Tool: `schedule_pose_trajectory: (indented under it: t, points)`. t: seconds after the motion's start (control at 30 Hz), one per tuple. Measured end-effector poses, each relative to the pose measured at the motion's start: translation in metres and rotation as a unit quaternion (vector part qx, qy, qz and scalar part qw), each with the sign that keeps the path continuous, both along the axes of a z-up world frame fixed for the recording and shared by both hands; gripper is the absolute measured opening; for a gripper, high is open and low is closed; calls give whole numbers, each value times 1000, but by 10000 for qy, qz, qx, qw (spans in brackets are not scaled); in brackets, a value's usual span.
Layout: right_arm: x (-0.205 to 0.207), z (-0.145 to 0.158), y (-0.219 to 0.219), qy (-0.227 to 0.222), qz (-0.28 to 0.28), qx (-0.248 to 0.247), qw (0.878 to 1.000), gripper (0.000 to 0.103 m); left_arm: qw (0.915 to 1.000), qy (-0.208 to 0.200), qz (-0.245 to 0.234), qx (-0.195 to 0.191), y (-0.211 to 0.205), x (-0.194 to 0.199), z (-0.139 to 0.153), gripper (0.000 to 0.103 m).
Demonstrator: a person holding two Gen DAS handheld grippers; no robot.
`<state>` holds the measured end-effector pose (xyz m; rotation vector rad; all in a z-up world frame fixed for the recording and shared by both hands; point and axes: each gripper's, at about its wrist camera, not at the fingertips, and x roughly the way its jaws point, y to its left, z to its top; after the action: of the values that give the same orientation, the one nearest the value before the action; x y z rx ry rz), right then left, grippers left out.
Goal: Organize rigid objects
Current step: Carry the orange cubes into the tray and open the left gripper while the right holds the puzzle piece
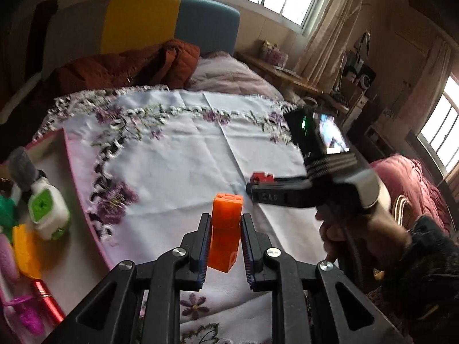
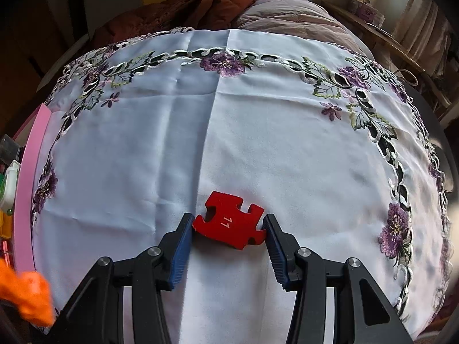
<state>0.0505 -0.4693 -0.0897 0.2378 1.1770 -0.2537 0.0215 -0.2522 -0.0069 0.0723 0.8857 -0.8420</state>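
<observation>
A: Starting at the left, the tray (image 1: 61, 154) already has a white and green gadget (image 1: 48, 212), a yellow piece (image 1: 25, 250) and a red tube (image 1: 47, 298) in it. What worries you?

B: Crowding. If the block (image 1: 225, 233) comes down on that pile it may tip or knock something over the pink rim.

A: And the block itself?

B: The left gripper (image 1: 225, 238) is pressed tight on it, pads flat against both long sides, the block upright and clear of the cloth (image 1: 178, 149). The hold looks square, but the block is smooth plastic, so a quick swing could let it twist between the pads.

A: Further right?

B: The red puzzle piece (image 2: 228, 223) lies flat on the cloth near the front edge. The right gripper (image 2: 228, 230) stands about a third spread, jaws on either side of it, the pads at or very nearly at its edges. I cannot tell if they truly press.

A: Risk there?

B: The outline is notched. Pads landing on a knob or a hollow would grip unevenly, and the piece could pivot or skid on the cloth rather than lift
</observation>
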Motion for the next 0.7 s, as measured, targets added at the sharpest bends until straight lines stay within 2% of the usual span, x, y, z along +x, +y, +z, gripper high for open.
schedule_pose_trajectory:
  t: [0.2, 0.33, 0.4, 0.53, 0.63, 0.7]
  points:
    - [0, 0, 1, 3, 10, -34, 10000, 50, 9979, -209, 576, -201, 50, 7, 28, 19]
    - [0, 1, 2, 10, 35, -66, 10000, 50, 9919, -130, 1230, -277, 108, 20, 31, 19]
    - [1, 1, 2, 14, 46, -82, 10000, 50, 9885, -18, 1482, -287, 130, 28, 25, 19]
    - [1, 1, 3, 15, 56, -91, 9999, 50, 9795, 469, 1933, -324, 166, 47, 0, 19]
    - [0, 0, 3, 15, 70, -99, 9999, 50, 9745, 835, 2025, -489, 174, 54, -14, 19]
    - [0, 0, 3, 14, 74, -102, 9999, 50, 9750, 913, 1947, -563, 170, 55, -17, 19]
